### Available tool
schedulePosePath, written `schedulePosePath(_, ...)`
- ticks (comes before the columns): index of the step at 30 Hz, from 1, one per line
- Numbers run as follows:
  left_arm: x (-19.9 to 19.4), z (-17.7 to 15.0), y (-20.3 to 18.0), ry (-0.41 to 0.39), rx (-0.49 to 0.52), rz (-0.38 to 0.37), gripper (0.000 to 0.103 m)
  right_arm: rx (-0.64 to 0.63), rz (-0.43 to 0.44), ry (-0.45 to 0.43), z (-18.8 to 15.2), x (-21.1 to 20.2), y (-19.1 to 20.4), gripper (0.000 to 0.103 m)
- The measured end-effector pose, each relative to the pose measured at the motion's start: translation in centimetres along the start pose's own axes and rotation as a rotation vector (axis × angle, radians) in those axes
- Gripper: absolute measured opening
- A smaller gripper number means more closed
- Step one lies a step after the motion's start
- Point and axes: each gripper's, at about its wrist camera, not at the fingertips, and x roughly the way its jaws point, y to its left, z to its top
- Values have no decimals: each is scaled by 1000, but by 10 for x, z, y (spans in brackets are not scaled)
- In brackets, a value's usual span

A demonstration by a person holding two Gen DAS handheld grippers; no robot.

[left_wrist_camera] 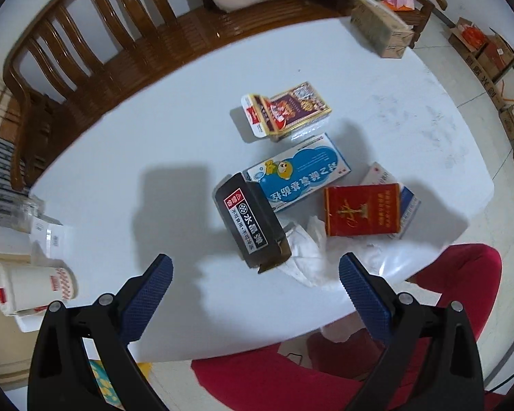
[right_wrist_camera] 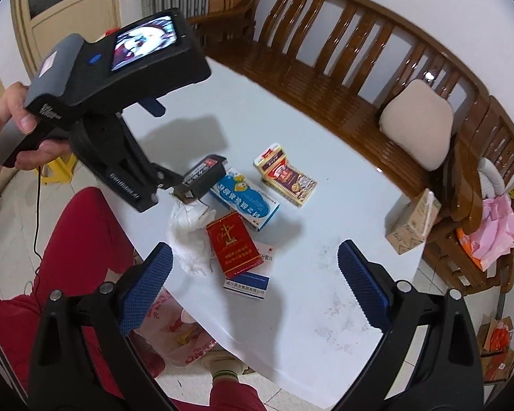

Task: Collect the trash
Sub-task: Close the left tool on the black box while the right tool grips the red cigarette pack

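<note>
White laminate carries the whole litter: the table has its trash bunched toward the near edge, by the person's red-trousered knees. A black box lies askew with one torn end on a crumpled tissue; a blue box sits just behind it, a red pack rests on top of a white-and-blue box, and a gold pack lies a little farther in.

The left gripper hangs above the near edge, tongs spread wide and empty, roughly straddling the black box's torn end, which looks like its next pick. The right gripper is likewise wide and empty, over the red pack.

A thin pink-printed bag gapes below the near edge between the knees, probably placed there to receive drops.

Room is good: bare table to the left of the pile and toward the far edge. A carton stands at the far corner, well apart, and the bench runs along the far side.
</note>
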Motion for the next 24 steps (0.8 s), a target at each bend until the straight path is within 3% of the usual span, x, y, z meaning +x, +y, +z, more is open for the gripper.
schedulePosePath(10, 72, 5, 34, 84, -141, -162, 95, -142, 21, 164, 1, 85, 22, 95)
schedulePosePath(16, 96, 7, 45, 103, -172, -204, 95, -222, 47, 247, -2, 128, 31, 95)
schedulePosePath(24, 117, 8, 53, 125, -206, -230, 95, -303, 30, 308, -8, 155, 39, 95)
